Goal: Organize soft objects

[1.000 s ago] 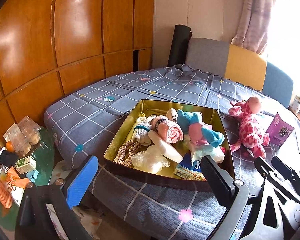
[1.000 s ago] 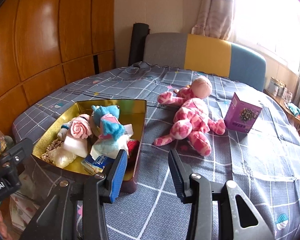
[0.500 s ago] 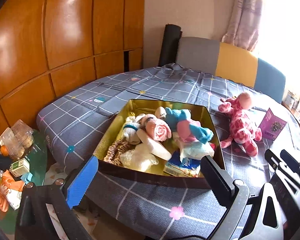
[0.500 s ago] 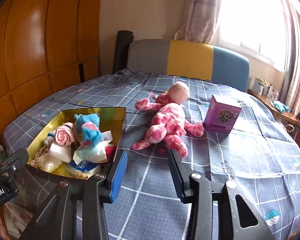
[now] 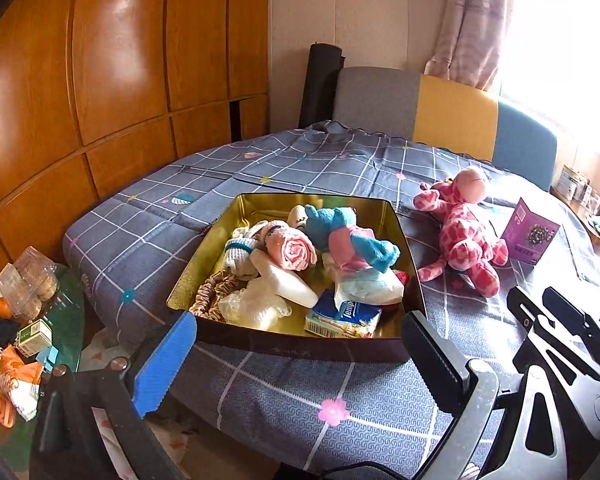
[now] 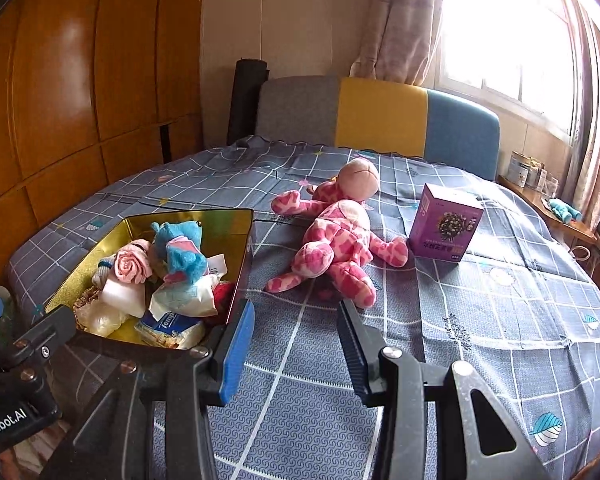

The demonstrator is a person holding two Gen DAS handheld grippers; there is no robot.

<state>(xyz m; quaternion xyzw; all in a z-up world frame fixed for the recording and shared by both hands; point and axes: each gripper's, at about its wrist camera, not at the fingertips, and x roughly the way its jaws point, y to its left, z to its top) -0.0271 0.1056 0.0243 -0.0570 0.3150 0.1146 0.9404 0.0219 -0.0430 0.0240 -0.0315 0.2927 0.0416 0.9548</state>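
Grey checked bedding (image 6: 480, 320) is being viewed past both tools, the left tool (image 5: 296, 356) and the right tool (image 6: 296, 328) each being held spread apart and empty above the bed's near edge. Just beyond, soft items are being kept in a gold tin (image 5: 396, 216), while a pink plush toy (image 6: 340, 240) is being left lying on the bed beside it, with a purple box (image 6: 444, 224) being stood just past the toy.
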